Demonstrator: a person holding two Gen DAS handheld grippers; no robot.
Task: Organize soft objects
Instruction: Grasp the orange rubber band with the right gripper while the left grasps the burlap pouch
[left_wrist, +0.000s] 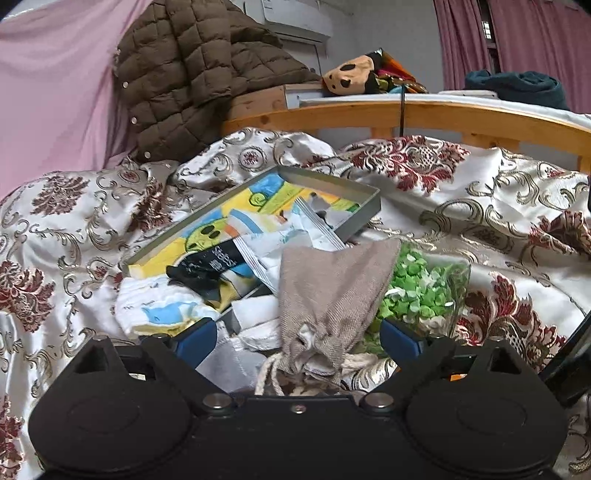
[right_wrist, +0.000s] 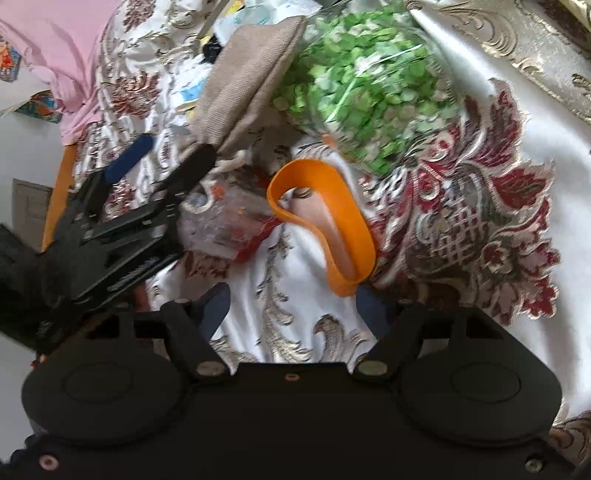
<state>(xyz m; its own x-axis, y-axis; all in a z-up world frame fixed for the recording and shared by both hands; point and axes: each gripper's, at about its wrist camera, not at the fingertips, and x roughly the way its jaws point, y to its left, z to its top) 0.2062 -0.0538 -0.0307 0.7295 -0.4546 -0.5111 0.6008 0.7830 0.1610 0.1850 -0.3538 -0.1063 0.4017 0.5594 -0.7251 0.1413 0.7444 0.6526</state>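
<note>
Between the spread left gripper (left_wrist: 297, 341) fingers lies the pouch (left_wrist: 328, 291), tray (left_wrist: 332, 181) at eleven o'clock. Right gripper (right_wrist: 291, 295), also apart, nears the orange band (right_wrist: 354, 221); closing carelessly could snag the bedspread (right_wrist: 517, 155).

Pouch (left_wrist: 328, 291) lies between tray (left_wrist: 364, 208) and bag (left_wrist: 424, 291), seemingly overlapping both.

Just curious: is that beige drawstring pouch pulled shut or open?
Shut: the beige drawstring pouch has its neck gathered tight, with the cord trailing loose between the open left claw.
</note>
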